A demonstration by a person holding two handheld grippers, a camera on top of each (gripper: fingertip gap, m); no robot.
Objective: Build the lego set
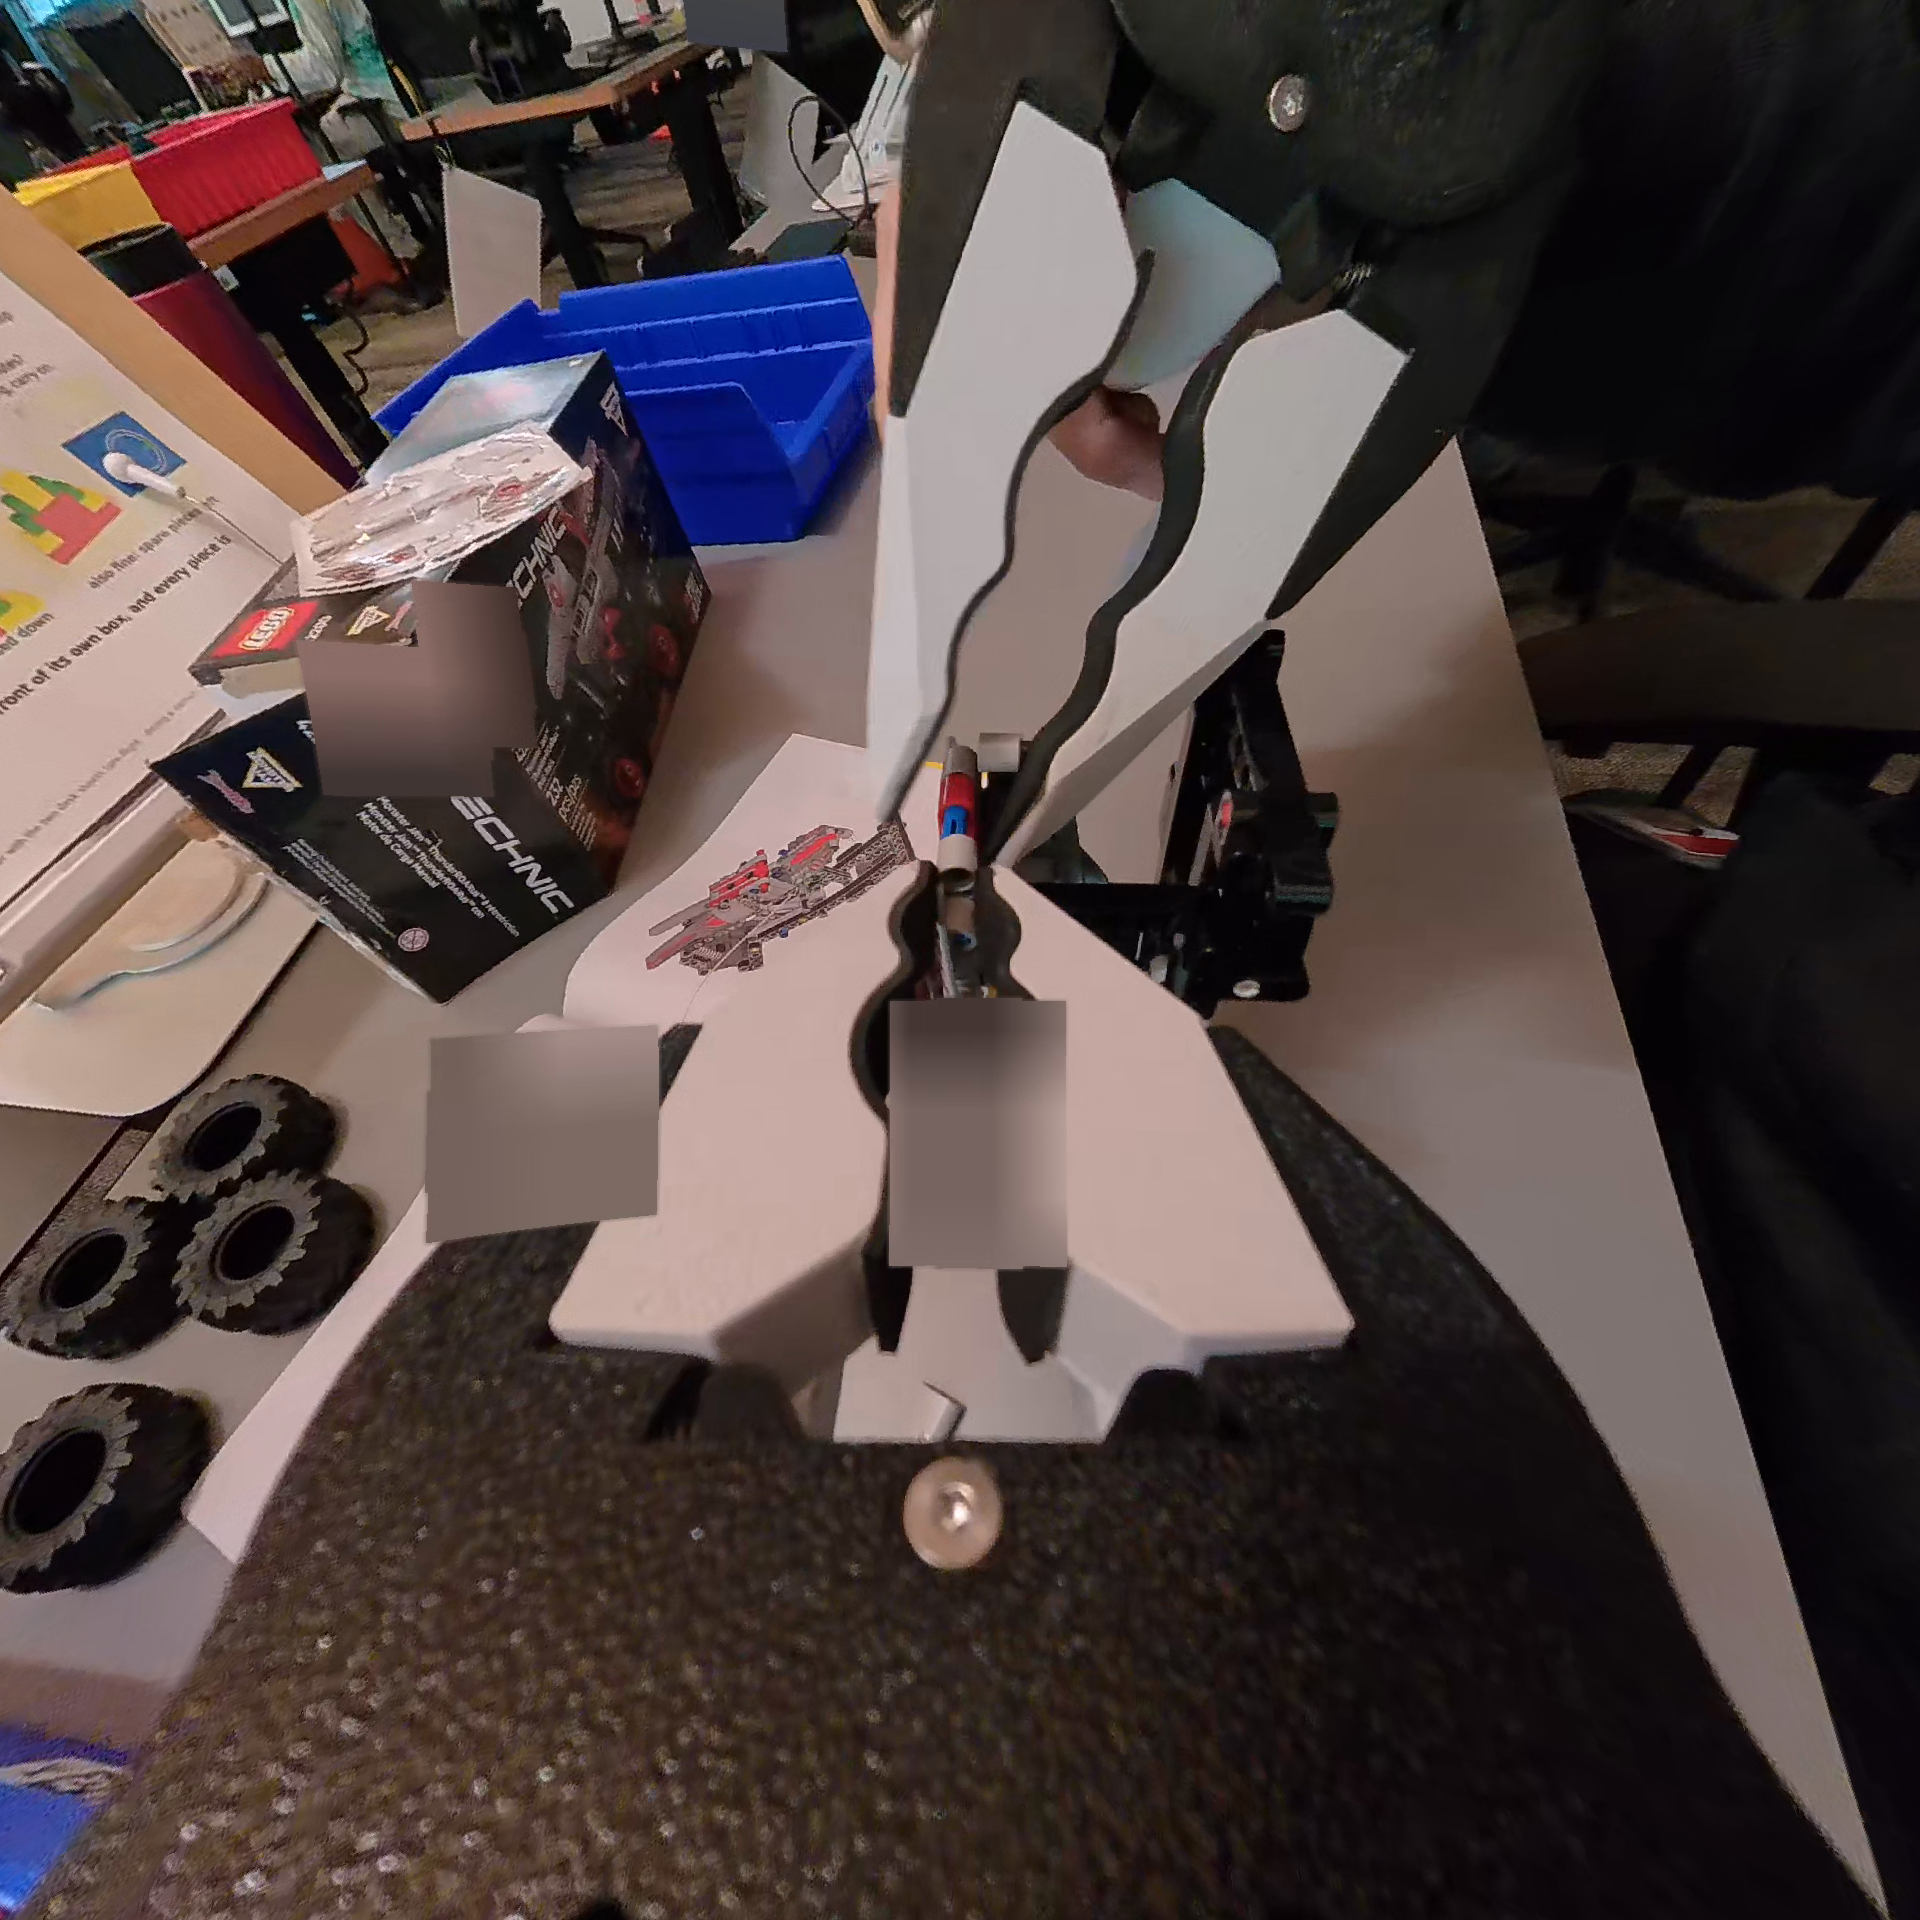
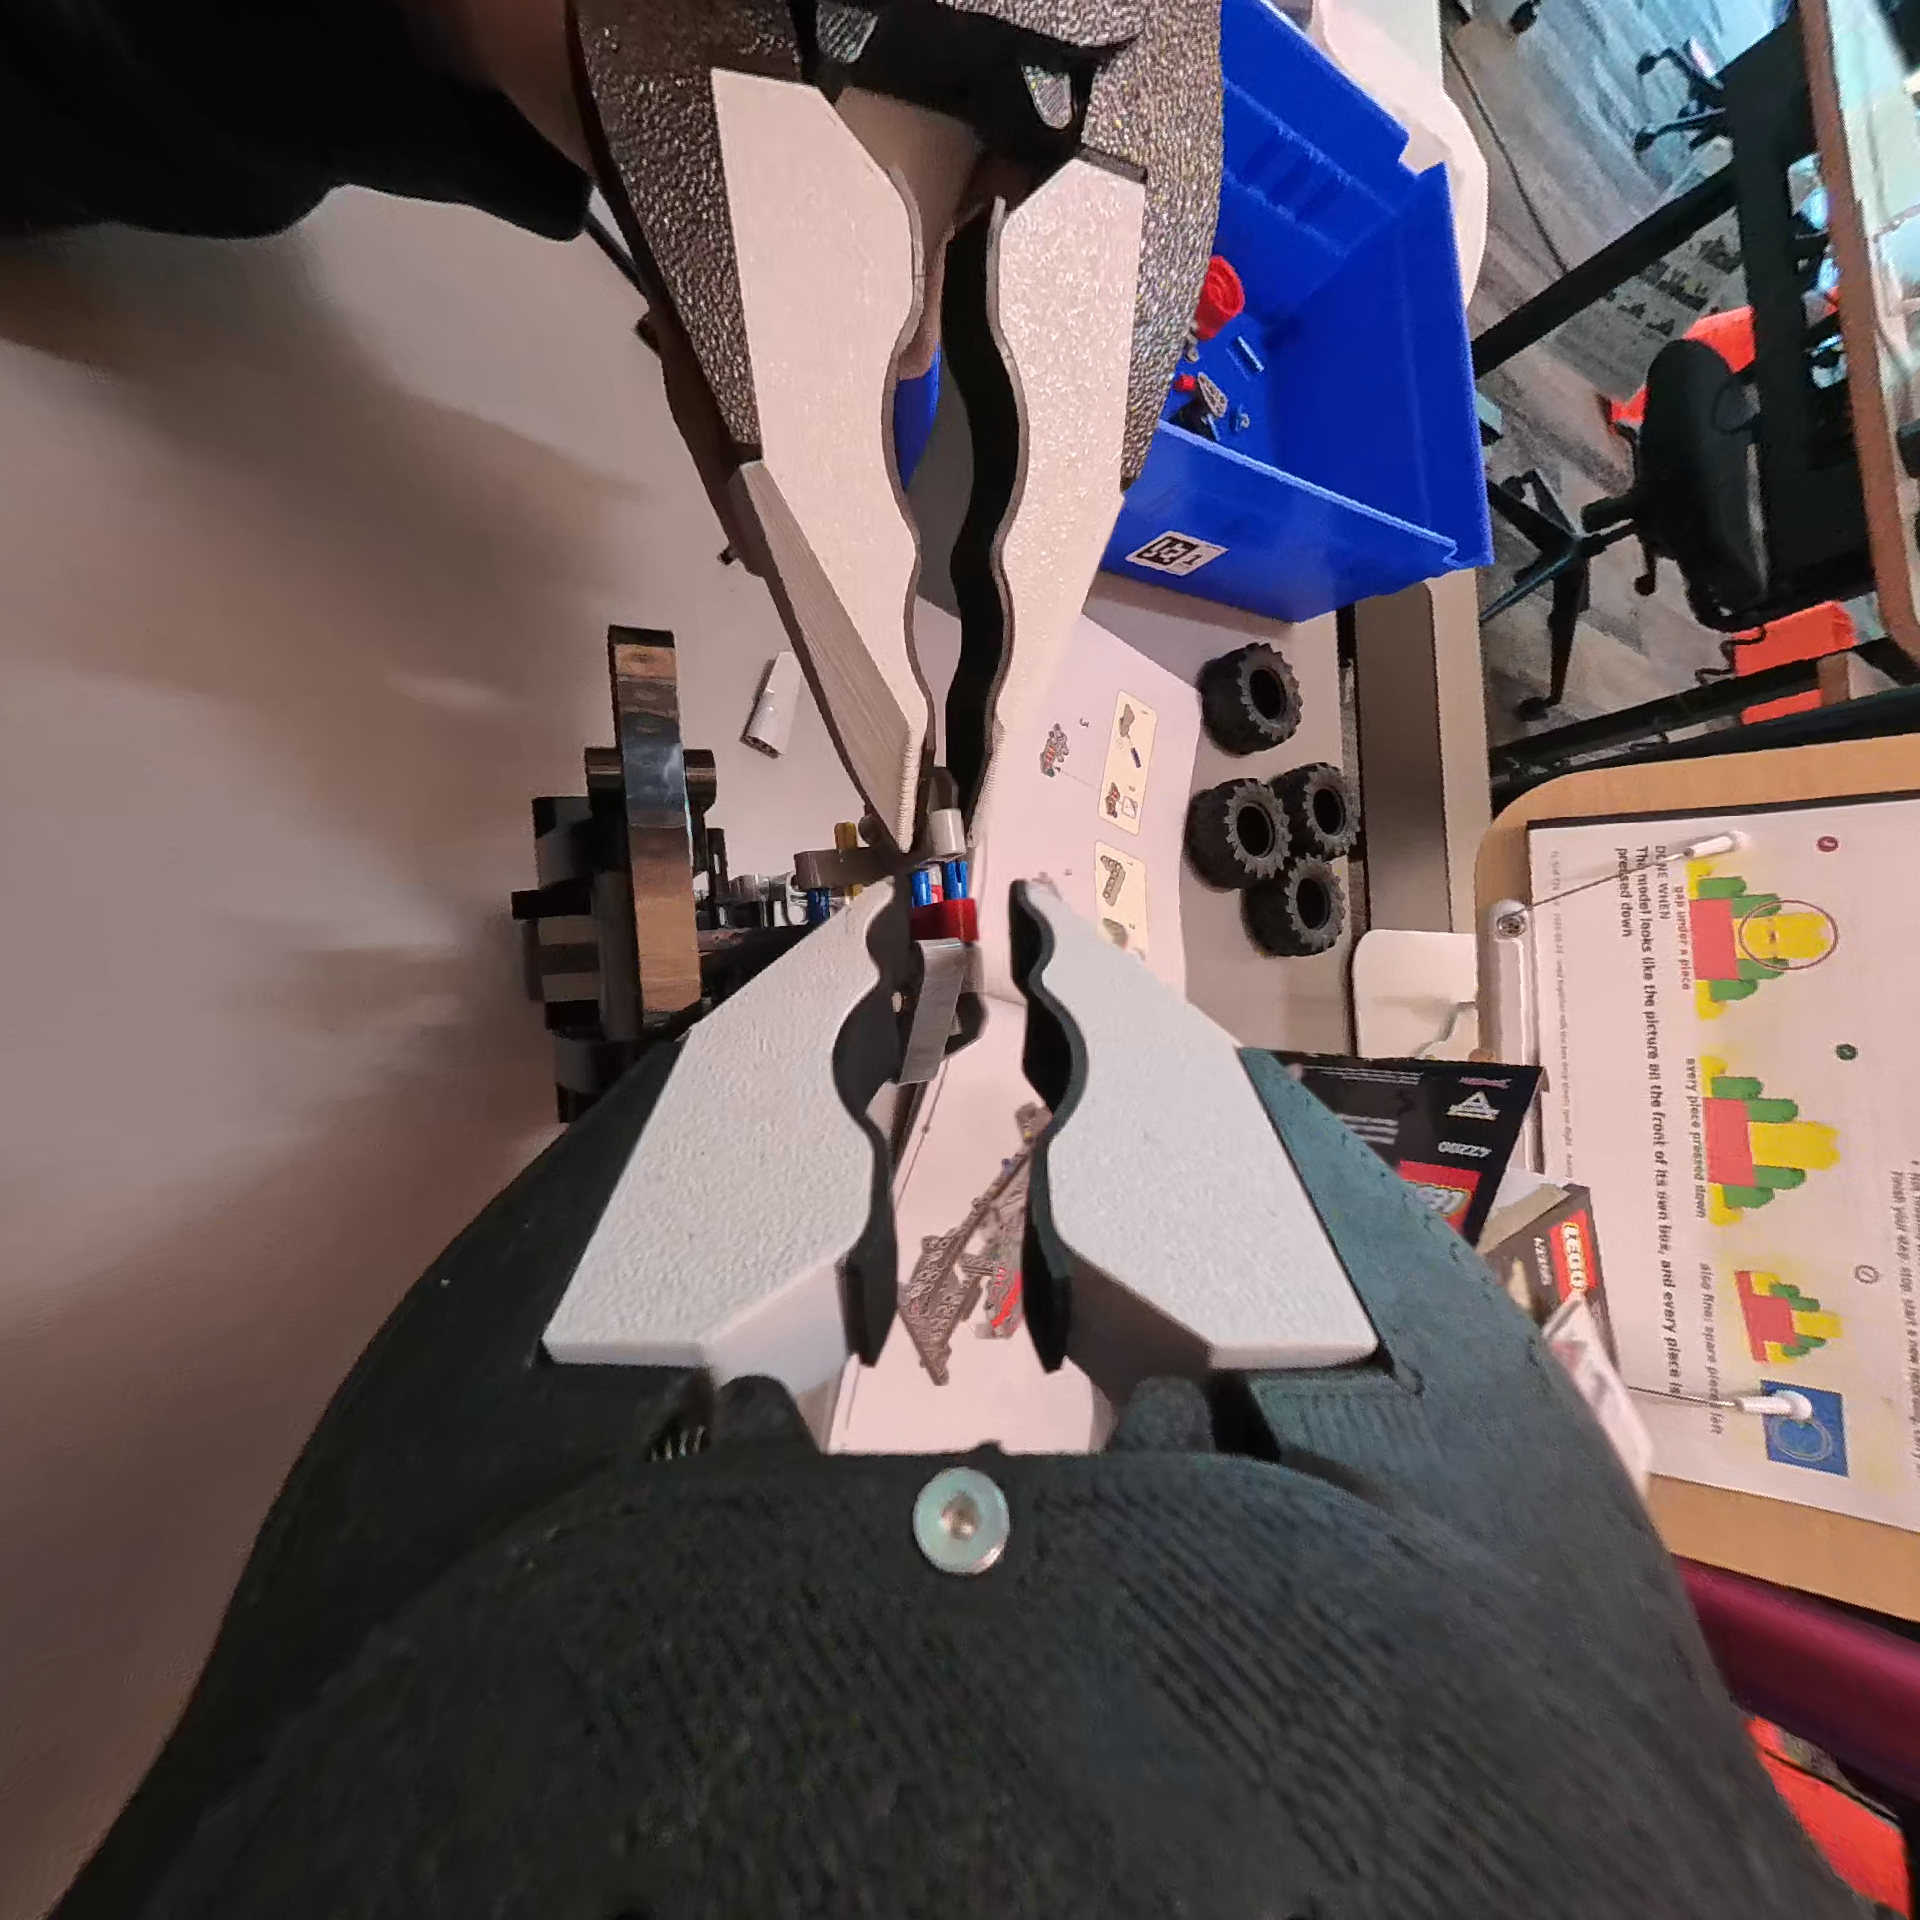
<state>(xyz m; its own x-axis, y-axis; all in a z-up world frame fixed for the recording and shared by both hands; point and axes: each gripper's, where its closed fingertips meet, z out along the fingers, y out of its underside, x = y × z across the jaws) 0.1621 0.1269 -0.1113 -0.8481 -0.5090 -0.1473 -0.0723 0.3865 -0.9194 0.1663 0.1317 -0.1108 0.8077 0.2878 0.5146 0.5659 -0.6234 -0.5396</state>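
Observation:
My left gripper (image 1: pixel 956 888) is shut on a small Lego assembly (image 1: pixel 958 821) of grey, red and blue parts, held above the table. My right gripper (image 2: pixel 956 899) is open, and its fingers straddle the same assembly (image 2: pixel 940 925), whose grey beam lies close to one pad. In the left wrist view the right gripper (image 1: pixel 948 826) comes down from above, tips at the assembly's end. In the right wrist view the left gripper (image 2: pixel 940 831) comes from above. A black Lego chassis (image 1: pixel 1236 831) stands just behind on the white table (image 1: pixel 1455 935); it also shows in the right wrist view (image 2: pixel 623 883).
A printed instruction sheet (image 1: pixel 779 904) lies under the grippers. Several black tyres (image 1: pixel 249 1247) lie to one side, also seen in the right wrist view (image 2: pixel 1278 821). A Lego box (image 1: pixel 468 727), a blue parts bin (image 1: pixel 727 384) and a poster board (image 2: pixel 1714 1143) stand beyond. Left and right tips are no more than a few centimetres apart.

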